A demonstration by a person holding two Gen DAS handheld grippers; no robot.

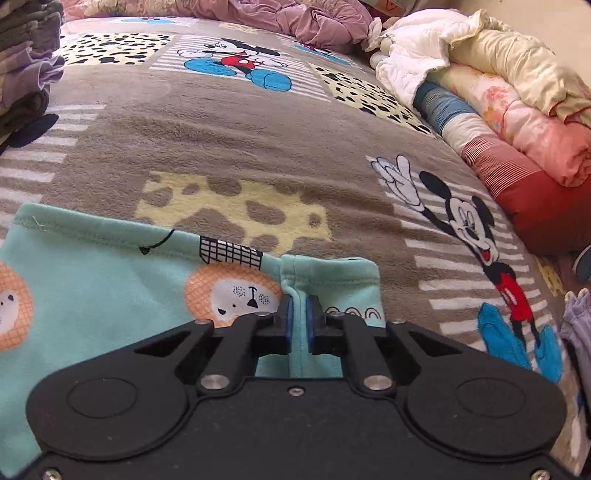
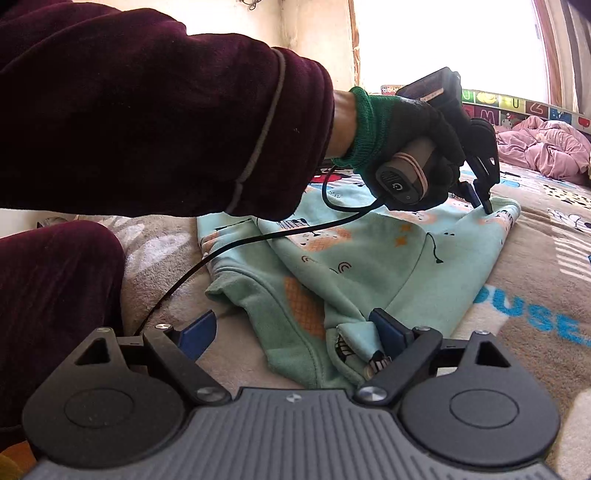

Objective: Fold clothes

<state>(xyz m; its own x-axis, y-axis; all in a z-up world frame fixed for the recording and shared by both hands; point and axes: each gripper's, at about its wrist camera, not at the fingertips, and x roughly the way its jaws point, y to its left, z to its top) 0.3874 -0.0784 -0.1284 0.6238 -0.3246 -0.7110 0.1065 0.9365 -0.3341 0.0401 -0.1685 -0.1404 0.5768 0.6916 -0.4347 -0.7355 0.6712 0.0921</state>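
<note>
Pinching the mint garment (image 1: 110,273) are the left fingers (image 1: 286,306); the right fingers (image 2: 388,332) gape beside its hem.

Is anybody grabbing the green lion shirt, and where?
Yes. The left gripper pinches a raised fold at the far edge of the mint garment. The right gripper is open, holding nothing.

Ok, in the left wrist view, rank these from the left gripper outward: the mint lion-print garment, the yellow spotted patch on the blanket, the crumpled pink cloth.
1. Mint lion-print garment: pinched in the left gripper, jaws shut on a ridge of it.
2. Yellow spotted patch: mid-blanket, just beyond the garment's hem.
3. Crumpled pink cloth: at the far top edge of the bed.
</note>
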